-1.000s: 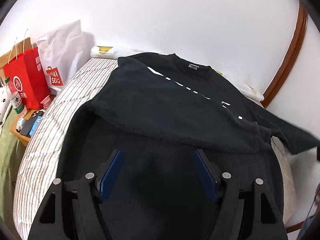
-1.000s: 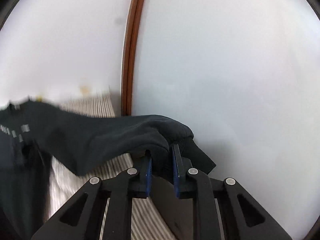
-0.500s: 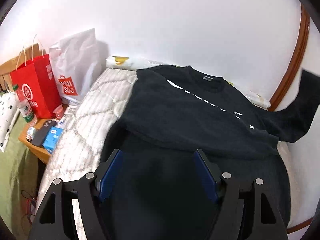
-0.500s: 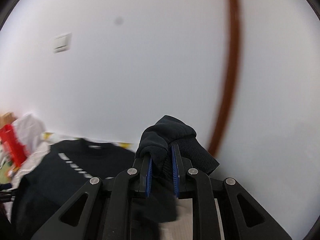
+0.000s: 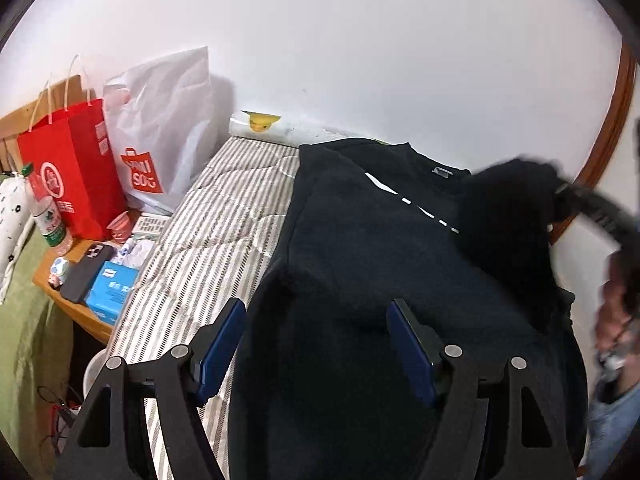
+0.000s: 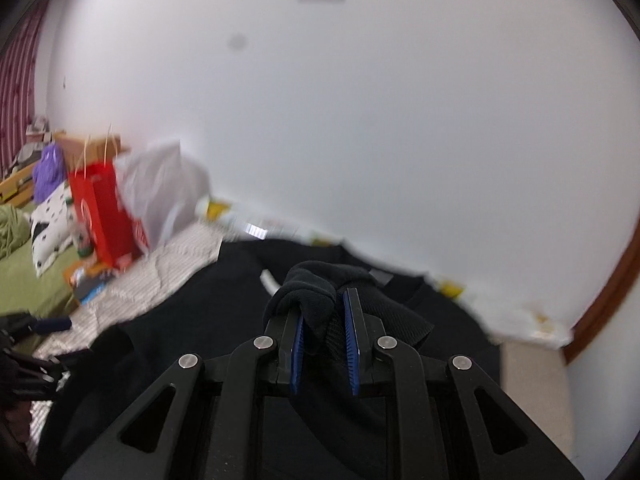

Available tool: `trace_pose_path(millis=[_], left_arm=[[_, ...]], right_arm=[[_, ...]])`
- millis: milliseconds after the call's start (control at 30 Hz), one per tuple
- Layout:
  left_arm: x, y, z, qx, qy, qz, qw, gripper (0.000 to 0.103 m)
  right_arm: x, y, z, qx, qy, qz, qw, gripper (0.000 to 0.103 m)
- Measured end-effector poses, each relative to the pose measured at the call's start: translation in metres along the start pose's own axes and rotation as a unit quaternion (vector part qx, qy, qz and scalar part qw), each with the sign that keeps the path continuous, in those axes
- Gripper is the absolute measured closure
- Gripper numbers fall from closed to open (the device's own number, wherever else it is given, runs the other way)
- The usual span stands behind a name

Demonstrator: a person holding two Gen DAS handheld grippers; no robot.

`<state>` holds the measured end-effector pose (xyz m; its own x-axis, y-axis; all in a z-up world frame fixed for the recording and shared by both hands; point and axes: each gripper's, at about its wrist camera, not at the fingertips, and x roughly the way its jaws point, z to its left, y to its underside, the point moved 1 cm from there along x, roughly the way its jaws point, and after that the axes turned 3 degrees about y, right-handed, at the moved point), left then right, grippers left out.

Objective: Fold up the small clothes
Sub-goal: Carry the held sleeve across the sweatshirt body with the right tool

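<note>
A black sweatshirt (image 5: pixel 380 248) with a white dashed chest line lies spread on a striped mattress (image 5: pixel 216 232). My left gripper (image 5: pixel 316 320) is open and empty above the lower body of the shirt. My right gripper (image 6: pixel 325 312) is shut on the black sleeve cuff (image 6: pixel 316 292) and holds it up over the shirt's chest. In the left wrist view the lifted sleeve (image 5: pixel 516 208) arcs over the right shoulder area, and the right gripper itself is a blur at the right edge.
A red paper bag (image 5: pixel 76 176) and a white shopping bag (image 5: pixel 164 128) stand at the mattress's far left. A small wooden table (image 5: pixel 76 304) holds a phone, a blue box and a bottle. A white wall runs behind, with a brown door frame (image 5: pixel 608 132) at right.
My right gripper has carried the sleeve cuff from off the right side up and leftward over the shirt's chest. My left gripper has shifted left and stays open.
</note>
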<state>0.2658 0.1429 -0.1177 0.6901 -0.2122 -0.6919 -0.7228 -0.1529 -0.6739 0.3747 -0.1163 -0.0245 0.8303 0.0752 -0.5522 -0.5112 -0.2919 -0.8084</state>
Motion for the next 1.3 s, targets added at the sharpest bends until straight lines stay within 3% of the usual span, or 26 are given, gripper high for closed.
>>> trace_pose_path(millis=[200, 233, 333, 367, 600, 667, 833, 1133, 1300], left_arm=[[0.007, -0.004, -0.003, 0.011, 0.01, -0.001, 0.9999, 0.032], [0.009, -0.005, -0.005, 0.013, 0.01, 0.001, 0.9999, 0.032], [0.013, -0.006, -0.009, 0.014, 0.014, 0.007, 0.9998, 0.032], [0.015, -0.007, -0.011, 0.015, 0.016, 0.01, 0.9997, 0.032], [0.034, -0.012, -0.048, 0.04, 0.049, 0.03, 0.9976, 0.032], [0.041, -0.012, -0.064, 0.049, 0.061, 0.034, 0.9964, 0.032], [0.05, -0.012, -0.097, 0.075, 0.076, 0.045, 0.9932, 0.032], [0.072, -0.032, -0.162, 0.156, 0.06, 0.042, 0.9851, 0.032], [0.103, -0.032, -0.164, 0.164, 0.011, 0.056, 0.9849, 0.032]], right_arm=[[0.058, 0.035, 0.018, 0.011, -0.03, 0.041, 0.999, 0.082], [0.068, 0.038, 0.021, 0.012, -0.034, 0.046, 0.998, 0.075], [0.083, 0.048, 0.022, 0.002, -0.03, 0.077, 0.997, 0.032], [0.082, 0.052, 0.018, 0.0, -0.026, 0.076, 0.997, 0.026], [0.054, 0.088, -0.036, 0.028, -0.021, 0.102, 0.994, 0.024], [0.044, 0.098, -0.052, 0.037, -0.015, 0.1, 0.994, 0.019], [0.022, 0.111, -0.078, 0.047, 0.0, 0.099, 0.994, 0.018], [-0.017, 0.165, -0.128, 0.084, 0.006, 0.108, 0.99, 0.019], [-0.018, 0.191, -0.142, 0.106, -0.007, 0.132, 0.986, 0.033]])
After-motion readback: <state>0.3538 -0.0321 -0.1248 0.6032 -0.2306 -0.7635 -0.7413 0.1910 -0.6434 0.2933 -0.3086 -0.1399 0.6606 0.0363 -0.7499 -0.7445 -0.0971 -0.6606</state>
